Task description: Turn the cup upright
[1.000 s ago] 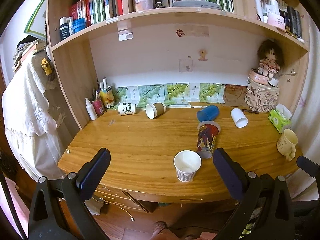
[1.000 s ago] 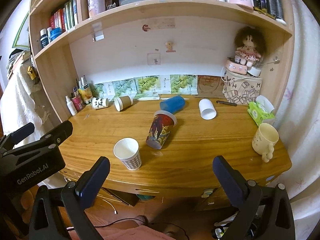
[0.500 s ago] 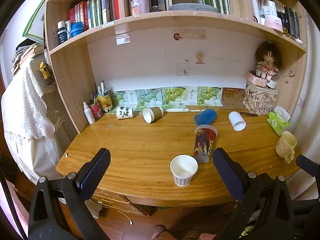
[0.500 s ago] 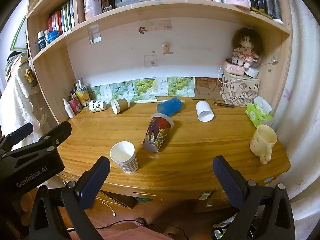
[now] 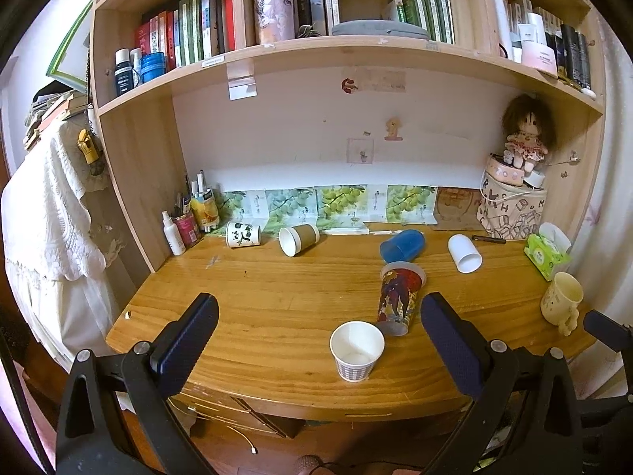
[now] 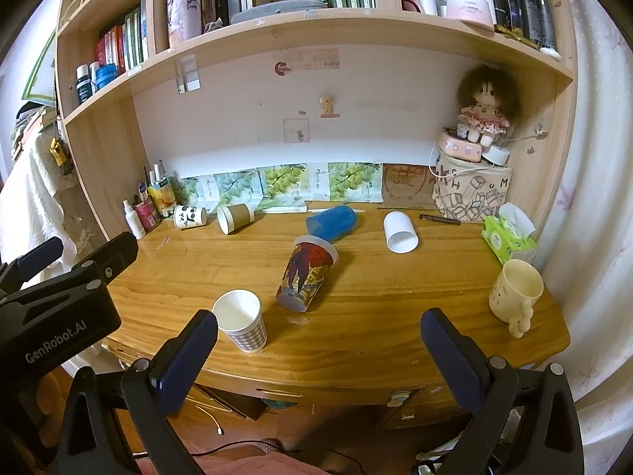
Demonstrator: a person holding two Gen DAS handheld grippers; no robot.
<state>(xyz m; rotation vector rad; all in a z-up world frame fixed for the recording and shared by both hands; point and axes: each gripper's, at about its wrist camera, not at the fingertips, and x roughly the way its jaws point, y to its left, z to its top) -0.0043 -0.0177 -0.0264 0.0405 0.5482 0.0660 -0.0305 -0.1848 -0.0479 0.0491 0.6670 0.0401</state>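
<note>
Your left gripper (image 5: 316, 332) & right gripper (image 6: 318, 350) both hang off the desk (image 5: 277, 289) front edge, fingers spread wide, nothing in either. Checked paper cup (image 5: 357, 350) stands upright near the front edge. Printed cup (image 5: 399, 301) lies on its side just beside it at 1 o'clock, mouth facing away. Blue cup (image 6: 331, 222) & white cup (image 6: 400, 232) lie tipped farther back.

The left gripper (image 5: 318, 334) is held level with its jaws spread wide, nothing between them. The right gripper (image 6: 318, 350) is posed the same way, jaws wide apart and holding nothing. In the right wrist view, the left gripper's black body shows at the left edge.
</note>
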